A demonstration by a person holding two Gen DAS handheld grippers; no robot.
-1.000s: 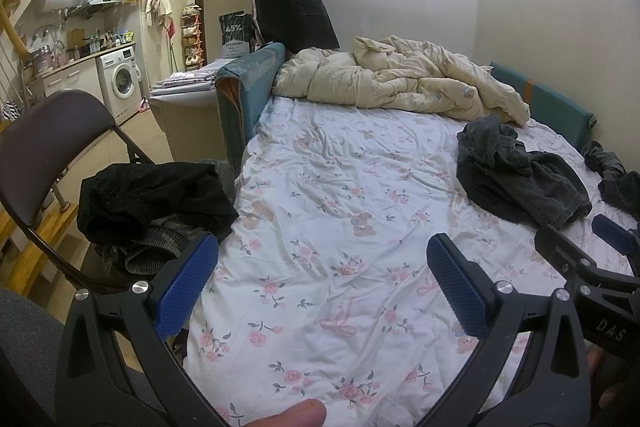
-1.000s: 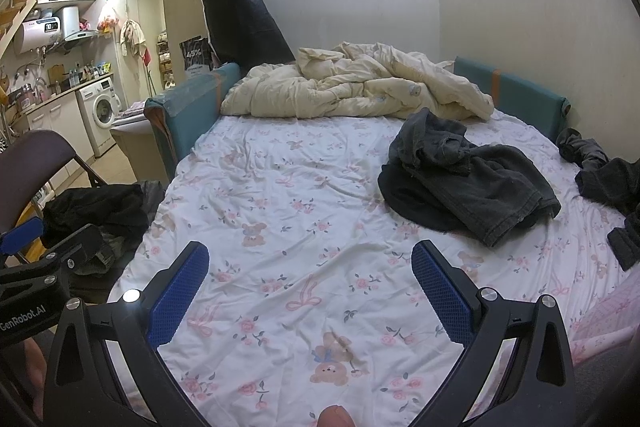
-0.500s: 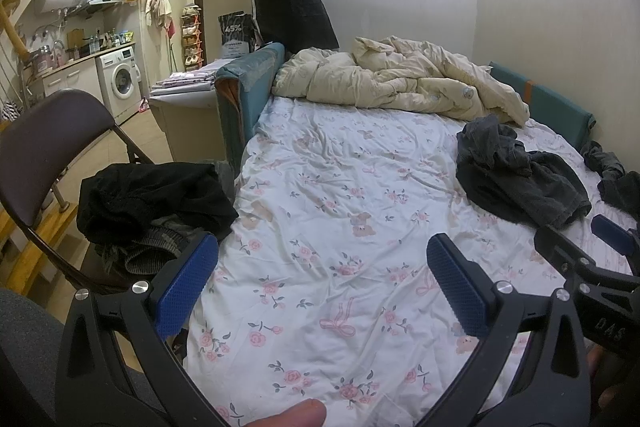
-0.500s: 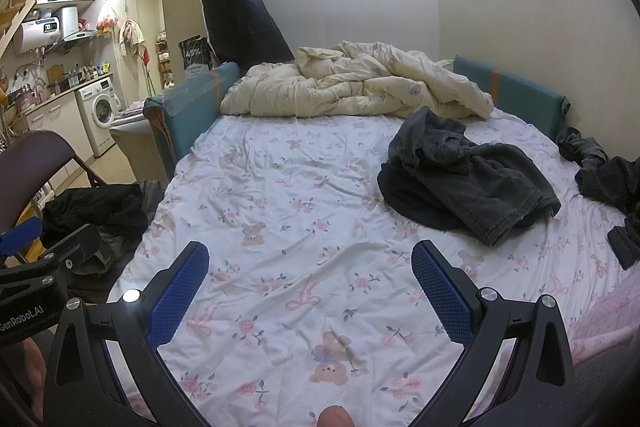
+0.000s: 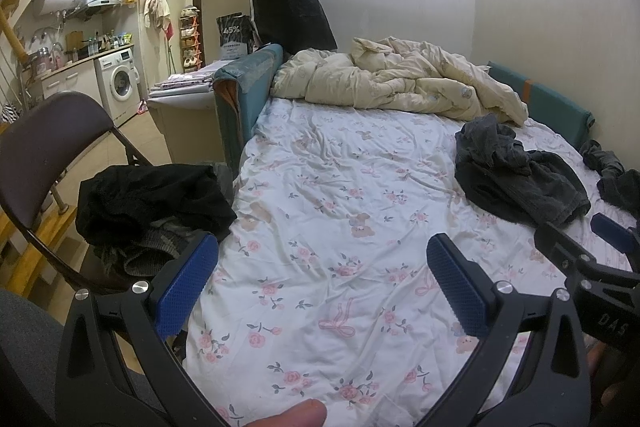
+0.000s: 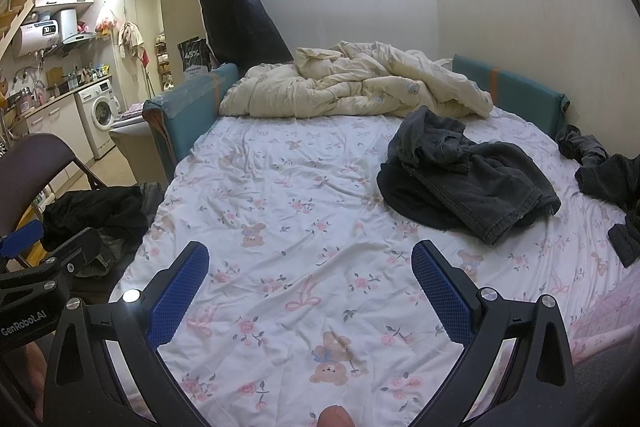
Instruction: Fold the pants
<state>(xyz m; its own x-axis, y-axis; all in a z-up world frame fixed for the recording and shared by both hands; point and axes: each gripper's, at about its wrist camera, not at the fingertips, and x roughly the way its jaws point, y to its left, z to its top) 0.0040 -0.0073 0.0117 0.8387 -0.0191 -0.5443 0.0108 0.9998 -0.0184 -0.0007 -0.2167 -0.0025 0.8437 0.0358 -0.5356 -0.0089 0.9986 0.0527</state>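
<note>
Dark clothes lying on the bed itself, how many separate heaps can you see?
2. One crumpled dark grey heap lies right of the bed's middle, below the cream duvet. Another dark heap sits at the far right edge, partly cut off, so more may be hidden.

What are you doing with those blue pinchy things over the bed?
A person holds a claw in each hand, getting ready to fold pants. The left claw and the right claw both hang open and empty above the flowery bedsheet. The dark pants lie crumpled further up the bed, untouched, so no folding has begun.
</note>
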